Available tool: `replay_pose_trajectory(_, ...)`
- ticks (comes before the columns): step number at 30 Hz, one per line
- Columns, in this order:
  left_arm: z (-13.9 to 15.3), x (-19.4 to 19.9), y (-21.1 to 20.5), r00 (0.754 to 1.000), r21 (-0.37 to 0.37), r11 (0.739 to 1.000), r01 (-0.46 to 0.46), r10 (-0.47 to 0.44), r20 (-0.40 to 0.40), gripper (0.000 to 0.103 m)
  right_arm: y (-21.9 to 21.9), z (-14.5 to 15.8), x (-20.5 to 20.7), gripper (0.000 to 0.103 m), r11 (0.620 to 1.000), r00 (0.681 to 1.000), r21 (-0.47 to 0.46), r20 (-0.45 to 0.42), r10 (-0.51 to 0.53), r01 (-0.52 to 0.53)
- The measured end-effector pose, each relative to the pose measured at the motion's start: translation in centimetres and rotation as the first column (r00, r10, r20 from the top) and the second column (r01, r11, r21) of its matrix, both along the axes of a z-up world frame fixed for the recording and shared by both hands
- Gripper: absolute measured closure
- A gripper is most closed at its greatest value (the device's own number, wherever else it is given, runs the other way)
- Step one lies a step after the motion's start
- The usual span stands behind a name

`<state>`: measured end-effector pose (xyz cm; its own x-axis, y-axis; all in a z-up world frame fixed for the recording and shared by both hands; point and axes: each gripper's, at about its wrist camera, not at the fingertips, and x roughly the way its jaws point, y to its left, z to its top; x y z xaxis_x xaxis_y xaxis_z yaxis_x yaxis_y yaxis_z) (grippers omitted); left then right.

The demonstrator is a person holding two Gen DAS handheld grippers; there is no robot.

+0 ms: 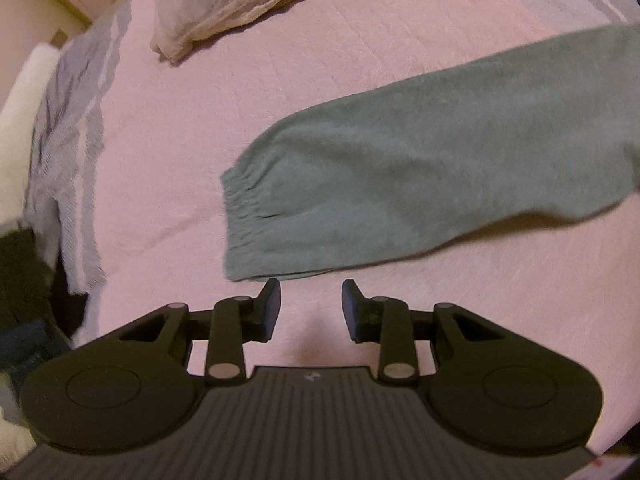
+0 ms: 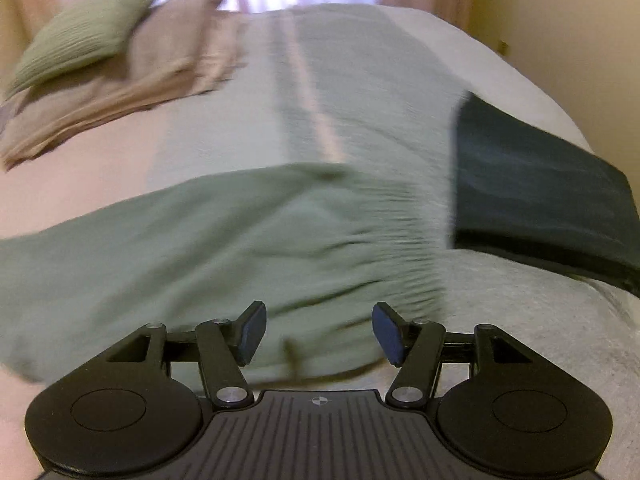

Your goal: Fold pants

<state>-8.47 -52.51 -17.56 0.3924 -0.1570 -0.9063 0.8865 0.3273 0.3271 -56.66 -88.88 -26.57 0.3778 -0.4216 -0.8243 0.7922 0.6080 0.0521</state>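
Green pants (image 1: 420,168) flat on the pink bed (image 1: 168,168), cuffed leg end toward the left gripper (image 1: 311,306). Left fingers (image 1: 269,308) spread apart, empty, just short of the cuff. Right gripper (image 2: 319,334) over the gathered waistband, fingers (image 2: 251,332) apart, empty. Dark folded cloth (image 2: 540,200) beside the waistband. Pillows (image 2: 92,40) further back.

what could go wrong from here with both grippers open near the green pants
1. The left gripper sits open just short of the sage green fleece pants' elastic cuff; closing now may pinch only the pink bedspread.
2. The right gripper hovers open over the gathered waistband; it might catch one layer only, and dragging could disturb the dark folded garment alongside.
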Motion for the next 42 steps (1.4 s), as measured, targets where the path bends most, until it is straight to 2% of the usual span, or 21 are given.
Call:
replay_pose_trajectory(4, -1.0, 1.0, 2.2, 0.99, 0.005, 0.991, 0.13, -0.13, 0.057, 0.067, 8.1, 0.0, 6.1, 0.047, 0.981, 0.981, 0.0, 0.009, 0.195, -0.195)
replay_pose_trajectory(6, -2.1, 2.0, 3.4, 0.977, 0.01, 0.98, 0.198, -0.198, 0.075, 0.06, 12.8, -0.4, 9.9, 0.047, 0.957, 0.957, -0.015, 0.012, 0.291, -0.291)
replay_pose_trajectory(9, -4.3, 4.5, 5.2, 0.951, -0.002, 0.954, 0.301, -0.3, 0.083, 0.06, 20.0, -1.3, 15.8, 0.047, 0.916, 0.917, -0.051, -0.023, 0.398, -0.399)
replay_pose_trajectory(12, -6.4, 7.8, 6.8, 0.909, -0.042, 0.91, 0.413, -0.41, 0.07, 0.06, 27.3, -2.0, 21.7, 0.047, 0.877, 0.882, -0.09, -0.066, 0.467, -0.472)
replay_pose_trajectory(14, -7.6, 9.2, 7.4, 0.85, -0.056, 0.85, 0.523, -0.516, 0.102, 0.06, 31.8, -2.7, 25.7, 0.047, 0.859, 0.864, -0.092, -0.059, 0.501, -0.504)
replay_pose_trajectory(15, -8.1, 10.5, 7.3, 0.84, -0.091, 0.835, 0.542, -0.54, 0.051, 0.06, 33.5, -3.5, 27.5, 0.047, 0.851, 0.855, -0.088, -0.057, 0.515, -0.518)
replay_pose_trajectory(16, -8.4, 12.0, 6.9, 0.849, -0.142, 0.843, 0.518, -0.527, -0.029, 0.06, 35.0, -4.2, 29.3, 0.047, 0.844, 0.847, -0.081, -0.063, 0.527, -0.531)
replay_pose_trajectory(17, -8.7, 13.6, 6.4, 0.862, -0.191, 0.862, 0.469, -0.494, -0.112, 0.06, 36.2, -4.9, 31.0, 0.047, 0.839, 0.841, -0.07, -0.074, 0.536, -0.54)
replay_pose_trajectory(19, -9.8, 17.3, 5.3, 0.881, -0.253, 0.915, 0.314, -0.38, -0.281, 0.061, 37.8, -6.0, 33.5, 0.047, 0.836, 0.837, -0.06, -0.092, 0.539, -0.545)
replay_pose_trajectory(21, -10.9, 20.5, 4.6, 0.876, -0.291, 0.944, 0.154, -0.267, -0.402, 0.064, 38.4, -6.3, 34.8, 0.047, 0.844, 0.845, -0.061, -0.092, 0.527, -0.533)
replay_pose_trajectory(22, -11.6, 22.0, 4.4, 0.862, -0.295, 0.953, 0.067, -0.204, -0.464, 0.065, 38.5, -6.5, 35.2, 0.047, 0.855, 0.856, -0.06, -0.095, 0.509, -0.515)
replay_pose_trajectory(24, -12.4, 24.2, 4.1, 0.838, -0.313, 0.949, -0.034, -0.144, -0.526, 0.067, 38.2, -6.6, 35.5, 0.047, 0.878, 0.877, -0.05, -0.098, 0.47, -0.476)
replay_pose_trajectory(26, -12.8, 25.4, 3.2, 0.834, -0.341, 0.938, -0.061, -0.14, -0.534, 0.067, 37.8, -6.8, 35.9, 0.047, 0.892, 0.891, -0.042, -0.092, 0.445, -0.45)
replay_pose_trajectory(28, -13.2, 26.3, 1.9, 0.831, -0.359, 0.931, -0.062, -0.151, -0.535, 0.073, 38.0, -6.7, 36.3, 0.047, 0.888, 0.887, -0.052, -0.099, 0.451, -0.457)
replay_pose_trajectory(31, -14.1, 27.1, 0.2, 0.817, -0.36, 0.93, -0.079, -0.146, -0.557, 0.08, 39.5, -7.4, 37.5, 0.047, 0.851, 0.852, -0.068, -0.101, 0.514, -0.521)
replay_pose_trajectory(32, -14.3, 27.2, -0.3, 0.808, -0.358, 0.93, -0.081, -0.149, -0.57, 0.082, 40.2, -7.8, 38.2, 0.047, 0.829, 0.831, -0.072, -0.099, 0.547, -0.554)
replay_pose_trajectory(33, -14.4, 27.2, -0.9, 0.809, -0.343, 0.937, -0.069, -0.148, -0.569, 0.083, 40.9, -8.3, 38.8, 0.047, 0.805, 0.808, -0.078, -0.096, 0.581, -0.588)
replay_pose_trajectory(36, -14.5, 27.5, -1.9, 0.824, -0.306, 0.952, -0.013, -0.164, -0.542, 0.093, 42.6, -9.6, 40.4, 0.047, 0.747, 0.754, -0.099, -0.083, 0.652, -0.657)
replay_pose_trajectory(37, -14.1, 27.5, -2.1, 0.83, -0.302, 0.953, 0.01, -0.176, -0.528, 0.094, 42.8, -9.8, 40.7, 0.047, 0.741, 0.748, -0.104, -0.071, 0.66, -0.664)
replay_pose_trajectory(40, -12.3, 27.7, -2.5, 0.872, -0.308, 0.95, 0.055, -0.196, -0.449, 0.096, 43.0, -10.2, 41.3, 0.047, 0.734, 0.741, -0.109, -0.034, 0.671, -0.67)
replay_pose_trajectory(42, -12.5, 28.0, -3.0, 0.878, -0.288, 0.955, 0.07, -0.197, -0.437, 0.096, 42.9, -10.6, 41.7, 0.047, 0.735, 0.74, -0.101, -0.021, 0.673, -0.671)
